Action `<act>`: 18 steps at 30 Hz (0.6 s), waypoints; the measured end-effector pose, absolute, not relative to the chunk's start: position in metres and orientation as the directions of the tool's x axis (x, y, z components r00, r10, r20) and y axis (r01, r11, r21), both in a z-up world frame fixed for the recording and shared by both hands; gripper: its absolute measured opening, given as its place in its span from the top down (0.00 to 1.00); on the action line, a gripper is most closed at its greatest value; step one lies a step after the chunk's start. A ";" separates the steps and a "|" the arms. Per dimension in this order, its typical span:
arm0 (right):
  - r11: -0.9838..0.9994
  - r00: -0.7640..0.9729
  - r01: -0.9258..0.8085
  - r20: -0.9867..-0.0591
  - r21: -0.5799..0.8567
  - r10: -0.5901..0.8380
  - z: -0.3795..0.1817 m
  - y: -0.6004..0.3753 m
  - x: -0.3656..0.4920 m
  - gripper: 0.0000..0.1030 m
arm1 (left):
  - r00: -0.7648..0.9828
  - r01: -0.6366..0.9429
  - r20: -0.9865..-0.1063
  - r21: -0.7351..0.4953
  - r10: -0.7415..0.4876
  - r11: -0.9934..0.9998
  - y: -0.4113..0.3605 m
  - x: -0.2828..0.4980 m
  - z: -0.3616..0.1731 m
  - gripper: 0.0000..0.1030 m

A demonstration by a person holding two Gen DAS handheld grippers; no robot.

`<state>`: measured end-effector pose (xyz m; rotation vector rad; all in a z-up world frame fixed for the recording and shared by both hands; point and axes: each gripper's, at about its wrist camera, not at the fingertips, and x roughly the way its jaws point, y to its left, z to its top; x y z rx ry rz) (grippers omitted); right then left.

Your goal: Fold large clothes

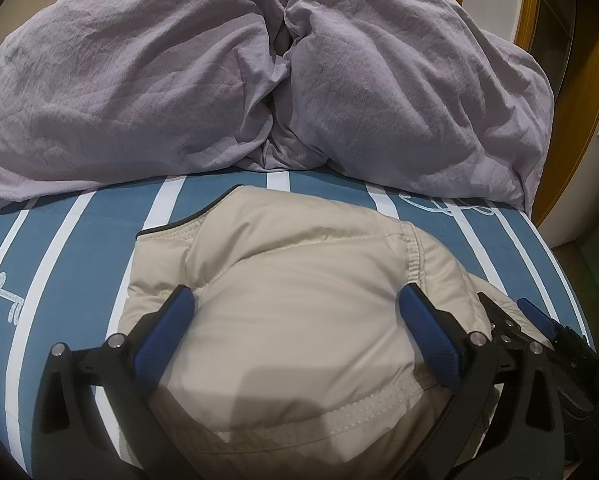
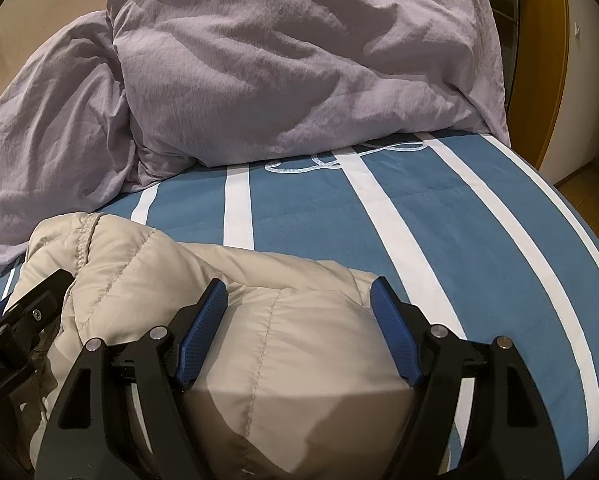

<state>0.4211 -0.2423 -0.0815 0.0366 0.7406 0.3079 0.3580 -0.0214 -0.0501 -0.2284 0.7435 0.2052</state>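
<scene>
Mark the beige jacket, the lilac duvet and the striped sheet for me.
beige jacket (image 1: 299,280): left wrist view, smooth top panel.
lilac duvet (image 2: 279,60): right wrist view, crumpled front face.
striped sheet (image 2: 439,208): right wrist view, bare blue band.

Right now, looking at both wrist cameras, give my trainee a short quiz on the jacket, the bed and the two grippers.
1. True or false: the beige puffer jacket lies on a plain white sheet.
2. What is heaped at the far end of the bed? A) lilac duvet B) red towels C) cardboard boxes
3. Fill in: the jaws of the left gripper and the right gripper stand ____ over the jacket.

Key:
1. False; the blue sheet has white stripes.
2. A, the lilac duvet.
3. Open; the padding bulges between them, unpinched.
</scene>
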 end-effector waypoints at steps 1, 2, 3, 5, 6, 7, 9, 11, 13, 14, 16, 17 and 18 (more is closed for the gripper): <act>0.955 0.695 -0.263 -0.658 0.140 0.288 -0.082 -0.242 0.421 0.26 | 0.718 -0.264 -0.688 -0.132 0.104 0.955 -0.021 0.358 -0.050 0.02; 0.955 0.696 -0.263 -0.658 0.139 0.287 -0.081 -0.242 0.421 0.26 | 0.718 -0.264 -0.688 -0.131 0.104 0.955 -0.022 0.358 -0.050 0.02; 0.955 0.696 -0.263 -0.658 0.139 0.287 -0.081 -0.242 0.421 0.26 | 0.718 -0.264 -0.689 -0.131 0.104 0.956 -0.022 0.358 -0.050 0.02; 0.955 0.696 -0.263 -0.658 0.139 0.288 -0.081 -0.242 0.421 0.26 | 0.718 -0.264 -0.688 -0.131 0.104 0.955 -0.022 0.358 -0.050 0.02; 0.955 0.695 -0.263 -0.659 0.140 0.288 -0.082 -0.243 0.421 0.26 | 0.718 -0.264 -0.688 -0.131 0.104 0.955 -0.022 0.358 -0.050 0.02; 0.955 0.695 -0.263 -0.658 0.140 0.288 -0.082 -0.242 0.421 0.26 | 0.718 -0.264 -0.688 -0.131 0.104 0.956 -0.022 0.358 -0.051 0.02; 0.955 0.695 -0.262 -0.659 0.141 0.288 -0.083 -0.242 0.421 0.26 | 0.718 -0.264 -0.688 -0.130 0.105 0.956 -0.022 0.358 -0.051 0.02; 0.955 0.695 -0.262 -0.659 0.141 0.288 -0.083 -0.242 0.421 0.26 | 0.717 -0.265 -0.689 -0.128 0.106 0.956 -0.022 0.359 -0.052 0.02; 0.955 0.696 -0.261 -0.658 0.141 0.288 -0.083 -0.242 0.421 0.26 | 0.717 -0.265 -0.688 -0.128 0.107 0.956 -0.022 0.359 -0.052 0.02; 0.955 0.696 -0.261 -0.658 0.141 0.288 -0.083 -0.242 0.421 0.26 | 0.718 -0.265 -0.688 -0.129 0.106 0.956 -0.022 0.358 -0.051 0.02; 0.955 0.696 -0.261 -0.658 0.142 0.288 -0.083 -0.242 0.421 0.26 | 0.718 -0.265 -0.688 -0.128 0.106 0.956 -0.022 0.359 -0.052 0.02; 0.955 0.696 -0.261 -0.658 0.142 0.288 -0.083 -0.242 0.421 0.26 | 0.718 -0.265 -0.688 -0.129 0.106 0.956 -0.022 0.358 -0.051 0.02; 0.955 0.696 -0.260 -0.658 0.143 0.288 -0.084 -0.242 0.421 0.26 | 0.718 -0.264 -0.688 -0.129 0.106 0.956 -0.022 0.358 -0.051 0.02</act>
